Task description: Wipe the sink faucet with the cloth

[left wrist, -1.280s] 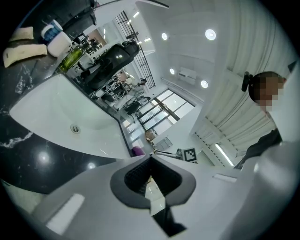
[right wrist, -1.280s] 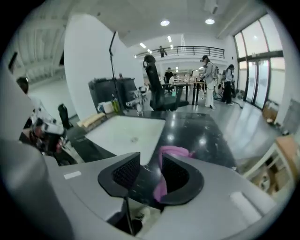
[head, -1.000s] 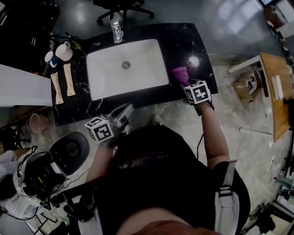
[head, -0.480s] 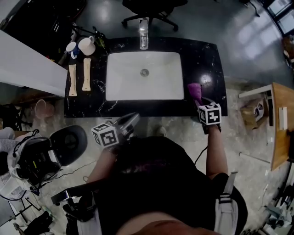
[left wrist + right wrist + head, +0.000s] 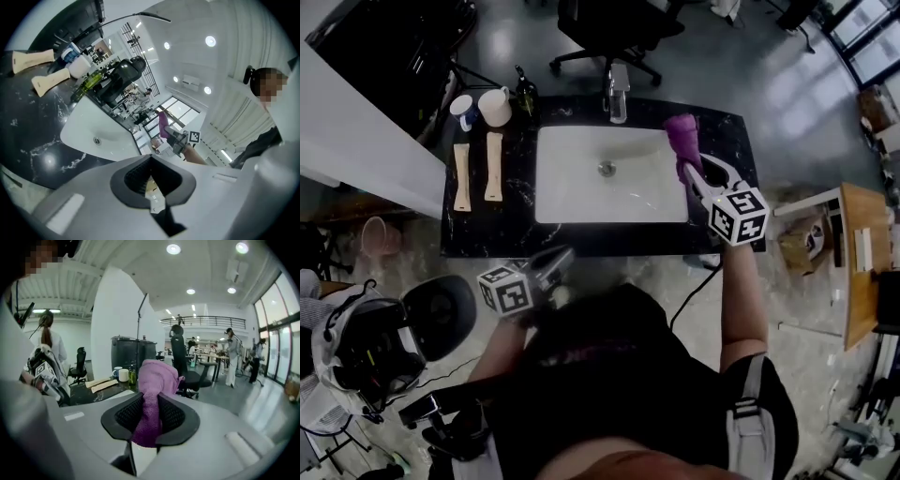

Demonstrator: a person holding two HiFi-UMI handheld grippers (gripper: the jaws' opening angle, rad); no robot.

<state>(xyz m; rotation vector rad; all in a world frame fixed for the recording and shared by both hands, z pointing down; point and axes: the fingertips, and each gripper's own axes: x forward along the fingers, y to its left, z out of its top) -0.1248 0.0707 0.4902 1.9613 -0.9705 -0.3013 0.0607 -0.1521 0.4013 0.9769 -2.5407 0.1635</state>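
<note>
The chrome faucet (image 5: 618, 94) stands at the back rim of the white sink (image 5: 581, 192). A purple cloth (image 5: 681, 133) hangs in the air over the sink's right edge, to the right of the faucet and apart from it. My right gripper (image 5: 689, 171) is shut on it; its jaws have just been closing, and in the right gripper view the cloth (image 5: 154, 380) is pinched between the pads. My left gripper (image 5: 555, 266) is shut and empty, held in front of the black counter (image 5: 487, 234). In the left gripper view the jaws (image 5: 151, 176) face the sink (image 5: 93, 126).
On the counter left of the sink lie two beige tubes (image 5: 464, 178) (image 5: 493, 167), with two cups (image 5: 465, 109) (image 5: 495, 106) and a dark bottle (image 5: 525, 94) behind them. An office chair (image 5: 609, 28) stands behind the counter. A wooden table (image 5: 853, 262) is at the right.
My right gripper closed on the purple cloth at the counter's right end, lifted it and carried it toward the back, nearer the faucet. The left gripper shifted a little sideways.
</note>
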